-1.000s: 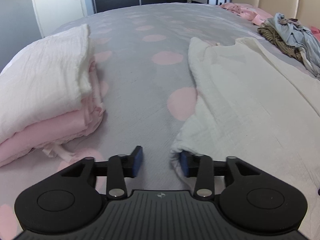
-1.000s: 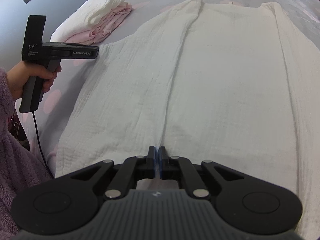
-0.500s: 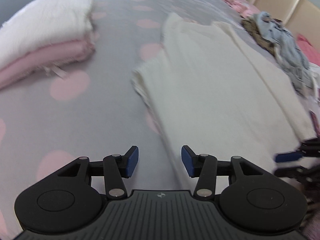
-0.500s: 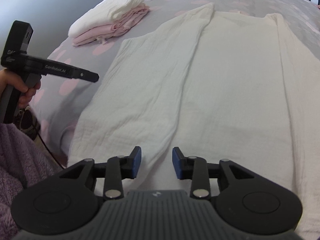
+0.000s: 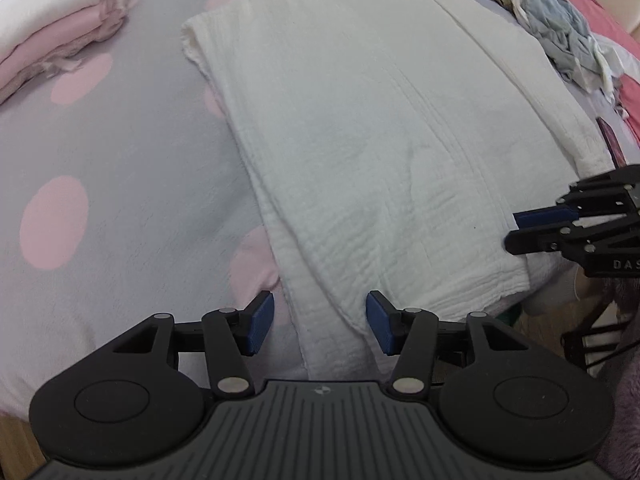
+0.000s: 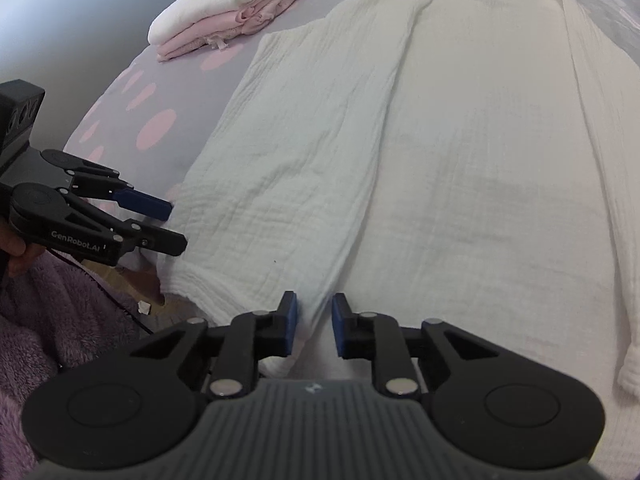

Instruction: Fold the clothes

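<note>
On the grey, pink-spotted bed (image 5: 120, 168), a folded stack (image 6: 224, 20) of white over pink clothes lies at the far left. The left gripper (image 5: 320, 328), jaws just widened and apart, straddles the near hem of the white garment (image 6: 460, 160), not pinching it. The garment lies flat, its left side folded inward. The right gripper (image 6: 314, 326), jaws just narrowing, stands parted over a fold, gripping nothing.

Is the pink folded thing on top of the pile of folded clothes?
No, the white folded piece lies on top of the pile, and the pink ones sit under it on the bed.
</note>
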Demonstrator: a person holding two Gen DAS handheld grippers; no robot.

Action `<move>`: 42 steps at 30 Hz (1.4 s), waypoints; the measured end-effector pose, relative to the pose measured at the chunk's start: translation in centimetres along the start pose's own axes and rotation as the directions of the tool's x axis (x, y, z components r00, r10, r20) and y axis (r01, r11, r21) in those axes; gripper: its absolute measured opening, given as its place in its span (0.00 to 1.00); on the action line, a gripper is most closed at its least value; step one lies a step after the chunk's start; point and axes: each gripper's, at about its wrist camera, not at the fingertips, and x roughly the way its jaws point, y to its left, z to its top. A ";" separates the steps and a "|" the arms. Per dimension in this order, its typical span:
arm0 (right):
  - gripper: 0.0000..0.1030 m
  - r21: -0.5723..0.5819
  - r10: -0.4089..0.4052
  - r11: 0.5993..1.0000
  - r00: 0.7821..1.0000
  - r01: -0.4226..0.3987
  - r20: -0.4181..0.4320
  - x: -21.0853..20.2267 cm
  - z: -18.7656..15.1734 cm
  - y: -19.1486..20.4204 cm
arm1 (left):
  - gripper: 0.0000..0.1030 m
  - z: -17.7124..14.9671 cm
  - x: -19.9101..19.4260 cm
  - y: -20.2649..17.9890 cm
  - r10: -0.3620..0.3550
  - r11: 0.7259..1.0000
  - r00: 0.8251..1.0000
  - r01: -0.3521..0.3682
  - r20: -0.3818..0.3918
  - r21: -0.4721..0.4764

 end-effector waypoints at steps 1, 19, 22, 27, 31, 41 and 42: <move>0.26 0.000 0.004 1.000 1.000 -0.004 0.008 -0.3 0.0 0.0 | 0.51 -0.2 -0.2 -0.1 0.006 1.000 1.000 -0.006 0.004 -0.006; 0.38 -0.028 0.009 1.000 0.999 -0.008 0.043 -1.7 -0.8 0.5 | 0.67 -1.1 1.4 1.0 0.004 0.994 0.998 -0.012 -0.070 -0.112; 0.38 -0.034 0.011 0.999 0.999 -0.010 0.041 -1.6 -0.6 0.6 | 0.62 -1.2 1.3 1.6 -0.003 0.992 0.998 -0.004 -0.057 -0.125; 0.40 -0.050 0.017 0.999 0.999 -0.015 0.039 -1.4 -0.5 1.1 | 0.56 -1.1 0.3 2.0 -0.019 0.991 1.000 0.017 -0.013 -0.133; 0.39 -0.037 0.006 0.999 0.999 -0.005 0.033 -1.1 -0.5 0.8 | 0.55 -1.3 -0.8 2.3 -0.094 0.985 0.994 0.101 0.058 -0.142; 0.09 0.081 0.091 0.993 0.995 -0.088 -0.027 0.6 -0.9 -0.4 | 0.19 -1.0 0.5 1.4 -0.168 0.976 0.985 0.172 0.043 -0.134; 0.08 0.085 0.099 0.992 0.995 -0.096 -0.025 0.5 -0.8 -0.4 | 0.13 -1.1 0.1 1.6 -0.176 0.974 0.983 0.181 0.051 -0.138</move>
